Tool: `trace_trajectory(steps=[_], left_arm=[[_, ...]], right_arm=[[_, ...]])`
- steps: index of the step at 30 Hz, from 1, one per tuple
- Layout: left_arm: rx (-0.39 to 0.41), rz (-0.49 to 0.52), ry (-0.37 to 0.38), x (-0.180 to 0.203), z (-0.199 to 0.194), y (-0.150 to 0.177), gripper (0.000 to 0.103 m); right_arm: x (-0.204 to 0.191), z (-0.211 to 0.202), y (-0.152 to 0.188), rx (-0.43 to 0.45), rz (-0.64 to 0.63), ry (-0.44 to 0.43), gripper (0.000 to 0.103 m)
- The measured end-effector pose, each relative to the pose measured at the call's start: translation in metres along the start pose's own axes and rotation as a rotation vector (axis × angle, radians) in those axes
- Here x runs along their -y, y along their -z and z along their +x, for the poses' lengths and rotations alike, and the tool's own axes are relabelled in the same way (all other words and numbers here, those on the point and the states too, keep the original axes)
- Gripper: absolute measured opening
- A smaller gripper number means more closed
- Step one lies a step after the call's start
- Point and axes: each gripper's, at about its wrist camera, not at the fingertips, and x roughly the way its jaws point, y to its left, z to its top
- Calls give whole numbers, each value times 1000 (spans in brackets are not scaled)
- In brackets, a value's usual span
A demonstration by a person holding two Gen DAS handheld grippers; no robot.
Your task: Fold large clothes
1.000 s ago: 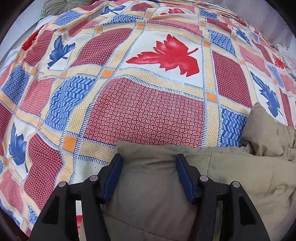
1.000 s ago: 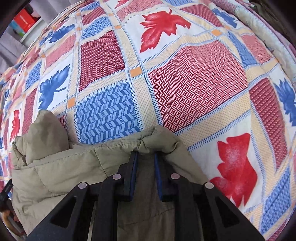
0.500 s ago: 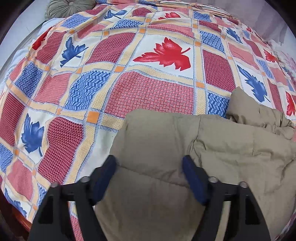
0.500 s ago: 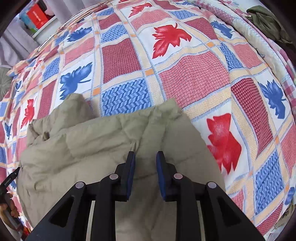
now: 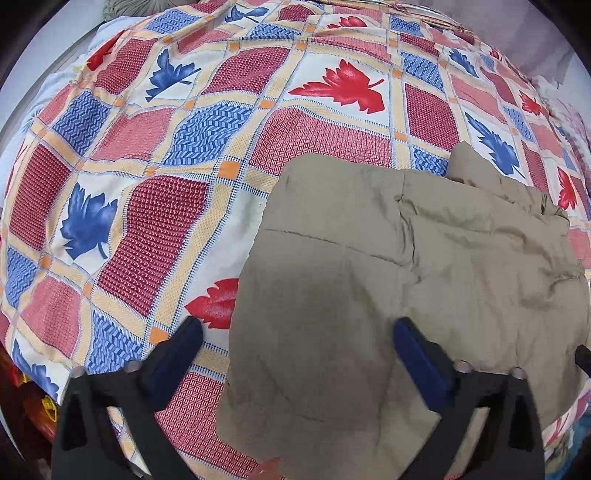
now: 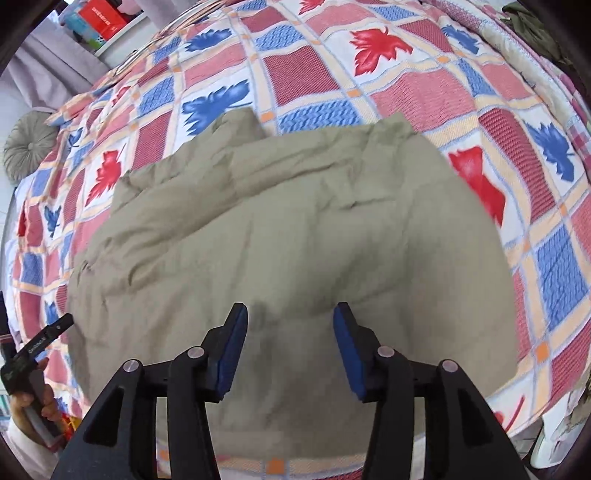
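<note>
An olive-khaki padded jacket (image 5: 388,266) lies folded into a rough rectangle on the patchwork bedspread (image 5: 155,206); it also shows in the right wrist view (image 6: 288,229). My left gripper (image 5: 295,336) is wide open and empty, raised above the jacket's near left part. My right gripper (image 6: 290,328) is open and empty, raised above the jacket's near middle. A folded sleeve or hood bulges at the jacket's far edge (image 6: 240,125).
The bedspread (image 6: 424,85) has red, blue and leaf squares. A round grey cushion (image 6: 27,146) lies at the far left. The left gripper's tip and the hand holding it (image 6: 37,354) show at the left edge. Shelving with a red box (image 6: 105,18) stands beyond the bed.
The right gripper opened and let go of the jacket's edge. Both grippers pulled back and rose, so more of the folded jacket shows. The left gripper opened wider.
</note>
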Motion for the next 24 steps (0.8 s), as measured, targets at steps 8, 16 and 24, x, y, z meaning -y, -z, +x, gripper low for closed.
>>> trace_trajectory(steps=[8,16,24], left_arm=[[-39,30,32,-13,6,10,103],[-56,-15,113,-55,20,9,103],[-221,-96,478,-92,66,7,103]], right_arm=[[-36,9,17,-36,-31,-44,59],[-68,22,25,-66,-64,-111,77],[-77,38,32,-97,-78,-99,77]])
